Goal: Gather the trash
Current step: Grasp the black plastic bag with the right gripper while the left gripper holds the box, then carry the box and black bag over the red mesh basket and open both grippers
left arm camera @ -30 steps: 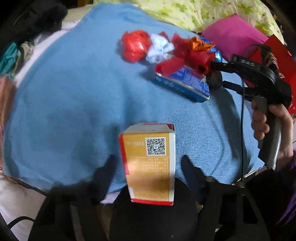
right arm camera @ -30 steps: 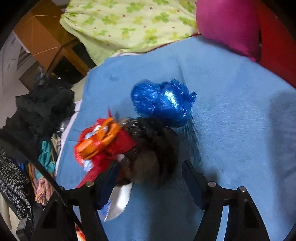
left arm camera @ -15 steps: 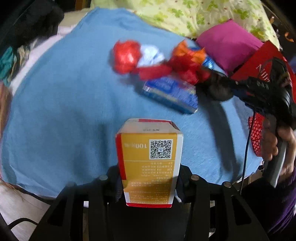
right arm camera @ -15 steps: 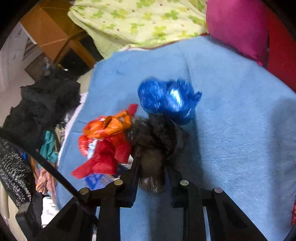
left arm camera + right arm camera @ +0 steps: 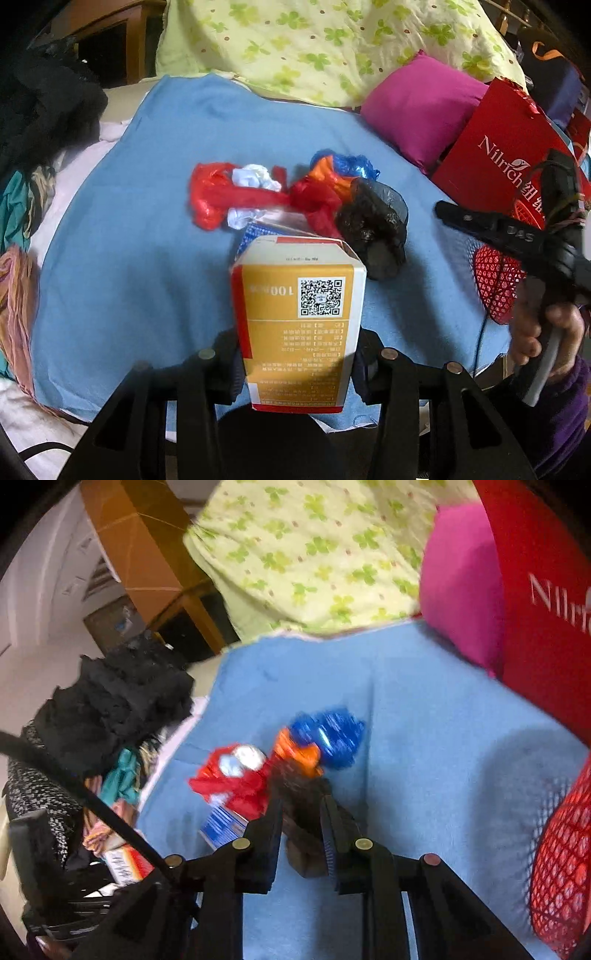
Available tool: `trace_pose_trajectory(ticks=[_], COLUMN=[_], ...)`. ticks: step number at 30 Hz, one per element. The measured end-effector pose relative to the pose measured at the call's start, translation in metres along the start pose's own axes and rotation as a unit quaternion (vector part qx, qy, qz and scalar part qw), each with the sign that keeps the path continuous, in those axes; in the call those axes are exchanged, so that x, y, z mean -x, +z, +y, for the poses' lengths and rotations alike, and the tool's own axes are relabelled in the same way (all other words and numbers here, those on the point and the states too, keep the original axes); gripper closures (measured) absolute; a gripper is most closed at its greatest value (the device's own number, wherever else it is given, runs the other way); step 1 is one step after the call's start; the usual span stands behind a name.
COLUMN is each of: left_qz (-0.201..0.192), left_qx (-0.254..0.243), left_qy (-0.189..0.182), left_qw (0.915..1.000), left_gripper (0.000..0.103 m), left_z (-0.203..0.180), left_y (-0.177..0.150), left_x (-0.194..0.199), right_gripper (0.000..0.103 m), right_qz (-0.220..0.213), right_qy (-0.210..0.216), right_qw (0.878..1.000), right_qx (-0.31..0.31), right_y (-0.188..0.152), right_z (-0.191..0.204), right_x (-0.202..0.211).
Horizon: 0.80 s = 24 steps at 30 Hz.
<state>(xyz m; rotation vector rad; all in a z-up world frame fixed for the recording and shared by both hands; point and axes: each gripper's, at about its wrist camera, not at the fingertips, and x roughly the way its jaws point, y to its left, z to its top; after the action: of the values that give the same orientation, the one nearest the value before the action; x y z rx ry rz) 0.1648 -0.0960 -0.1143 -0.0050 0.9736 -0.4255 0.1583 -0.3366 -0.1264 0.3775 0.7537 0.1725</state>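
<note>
My left gripper (image 5: 295,354) is shut on an orange and white carton (image 5: 299,325) with a QR code, held upright above the blue cloth (image 5: 129,240). Behind it lies a trash pile: red bag (image 5: 221,195), white crumpled paper (image 5: 255,177), orange wrapper (image 5: 328,177), blue bag (image 5: 351,164), a blue flat box (image 5: 258,230). My right gripper (image 5: 301,808) is shut on a crumpled black bag (image 5: 301,794), which shows in the left wrist view (image 5: 373,225) beside the pile. The right gripper's handle (image 5: 517,236) sits at the right.
A red mesh basket (image 5: 561,867) and a red paper bag (image 5: 502,147) stand at the right edge. A magenta pillow (image 5: 421,107) and a green-flowered quilt (image 5: 332,44) lie at the back. Dark clothes (image 5: 110,709) are heaped on the left.
My left gripper closed on the carton and lifted it. My right gripper closed on the black bag and pulled it back from the pile toward the right.
</note>
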Motion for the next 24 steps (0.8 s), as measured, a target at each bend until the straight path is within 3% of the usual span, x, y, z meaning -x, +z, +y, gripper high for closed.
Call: trace_pose_trajectory(ticks=[1, 2, 3, 5, 8, 10, 12, 14, 19, 24], left_qz=[0.004, 0.008, 0.009, 0.010, 0.013, 0.014, 0.015, 0.014, -0.002, -0.023], left_qx=[0.002, 0.002, 0.002, 0.004, 0.012, 0.015, 0.016, 0.011, -0.001, -0.036], left_qy=[-0.001, -0.001, 0.000, 0.000, 0.001, 0.001, 0.001, 0.002, 0.001, -0.011], left_qw=[1.0000, 1.0000, 1.0000, 0.9999, 0.9998, 0.9998, 0.9998, 0.9998, 1.0000, 0.9990], left_gripper=[0.056, 0.055, 0.056, 0.056, 0.055, 0.055, 0.055, 0.055, 0.055, 0.055], left_z=[0.000, 0.000, 0.000, 0.002, 0.009, 0.011, 0.013, 0.012, 0.002, -0.030], left_y=[-0.001, -0.003, -0.008, -0.013, -0.020, -0.022, -0.024, -0.025, -0.019, -0.001], left_x=[-0.001, -0.001, 0.003, 0.004, 0.007, 0.008, 0.009, 0.012, 0.024, 0.036], right_gripper=[0.066, 0.038, 0.020, 0.023, 0.054, 0.058, 0.064, 0.066, 0.071, 0.071], right_qz=[0.007, 0.017, 0.020, 0.019, 0.051, 0.078, 0.102, 0.095, 0.034, -0.073], right_qy=[0.001, 0.001, 0.000, 0.008, -0.012, -0.023, 0.011, 0.006, 0.005, 0.010], right_qw=[1.000, 1.000, 1.000, 1.000, 0.999, 0.997, 0.994, 0.995, 0.999, 0.997], right_qx=[-0.001, -0.003, -0.008, -0.015, -0.006, -0.010, -0.024, -0.014, 0.023, 0.033], right_y=[-0.001, -0.001, -0.001, -0.002, -0.003, -0.006, -0.010, -0.010, -0.003, -0.001], right_z=[-0.004, -0.005, -0.006, -0.006, -0.001, -0.003, -0.006, 0.001, 0.019, 0.015], right_x=[-0.006, -0.015, -0.024, -0.038, -0.068, -0.093, -0.107, -0.105, -0.059, 0.037])
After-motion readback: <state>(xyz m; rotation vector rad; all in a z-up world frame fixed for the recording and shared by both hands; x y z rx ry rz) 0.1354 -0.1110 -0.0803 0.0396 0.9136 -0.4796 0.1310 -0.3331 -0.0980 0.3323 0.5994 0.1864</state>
